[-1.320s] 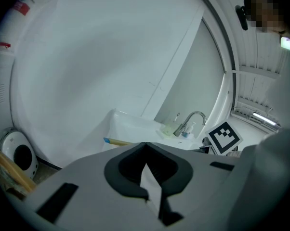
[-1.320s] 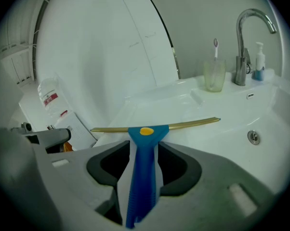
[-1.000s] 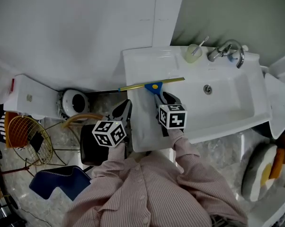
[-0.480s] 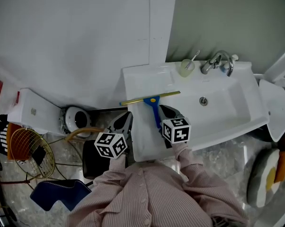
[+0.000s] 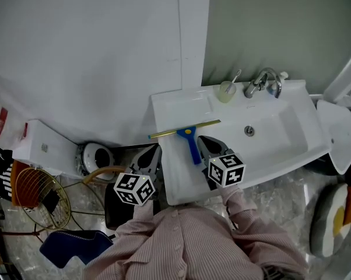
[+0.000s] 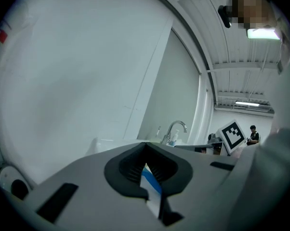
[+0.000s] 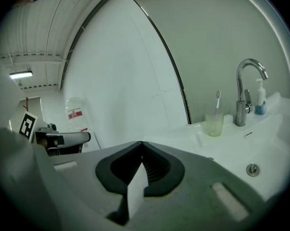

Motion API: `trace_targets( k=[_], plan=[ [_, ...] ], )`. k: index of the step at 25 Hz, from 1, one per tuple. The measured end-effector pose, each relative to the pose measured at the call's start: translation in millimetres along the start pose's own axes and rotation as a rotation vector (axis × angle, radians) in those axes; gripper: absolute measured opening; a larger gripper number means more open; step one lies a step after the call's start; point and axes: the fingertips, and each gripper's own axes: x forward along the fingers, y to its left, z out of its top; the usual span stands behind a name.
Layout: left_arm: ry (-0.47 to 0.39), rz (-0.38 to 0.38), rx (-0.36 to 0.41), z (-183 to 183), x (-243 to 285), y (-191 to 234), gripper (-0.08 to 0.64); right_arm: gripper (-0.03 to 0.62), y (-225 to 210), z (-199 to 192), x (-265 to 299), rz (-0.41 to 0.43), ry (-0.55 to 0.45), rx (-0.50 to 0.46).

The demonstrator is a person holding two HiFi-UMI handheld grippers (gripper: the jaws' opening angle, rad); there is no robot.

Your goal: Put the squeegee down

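So the squeegee (image 5: 190, 140) is down, lying flat on the left deck of the sink (image 5: 280, 130). The right gripper (image 5: 202, 139) isn't holding it. In the right gripper view the right gripper (image 7: 142, 142) has its jaws pinched together at the tips with nothing between them.

Relative to those jaws, the blue handle runs alongside them just to their left. The yellowish blade lies crosswise just ahead of the tips. From the head view it looks like there's a thin gap between handle and jaw, but honestly it's tight enough that I can't swear they aren't touching.

Further ahead and to the right of the right jaws stands the faucet (image 7: 243, 90), with a soap bottle (image 7: 260, 100) beside it. A cup (image 7: 214, 124) holding a toothbrush (image 7: 217, 100) sits more or less straight ahead, well apart from the tips.

The left gripper (image 5: 154, 150) hangs off the sink's left edge, jaws aimed at the wall (image 5: 105, 51). The blade's left end pokes out past the sink edge just ahead of those tips. In its own view the left gripper (image 6: 146, 143) is also clenched shut and empty. The faucet shows small, far ahead and to the right.
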Motion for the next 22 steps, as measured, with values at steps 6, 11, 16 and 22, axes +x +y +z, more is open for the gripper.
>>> trace_targets(
  k=[6, 11, 16, 22],
  plan=[
    [-0.025, 0.000, 0.067, 16, -13, -6, -0.002, 0.006, 8, 20, -16, 0.046, -0.072, -0.002],
    [-0.043, 0.021, 0.097, 24, -26, -3, -0.002, 0.006, 10, 36, -28, 0.075, -0.134, 0.012],
    [-0.078, 0.059, 0.114, 36, -35, 5, -0.002, 0.005, 10, 49, -37, 0.085, -0.174, 0.016],
    [-0.100, 0.086, 0.133, 44, -42, 7, -0.002, 0.005, 12, 58, -43, 0.089, -0.205, 0.014]
  ],
)
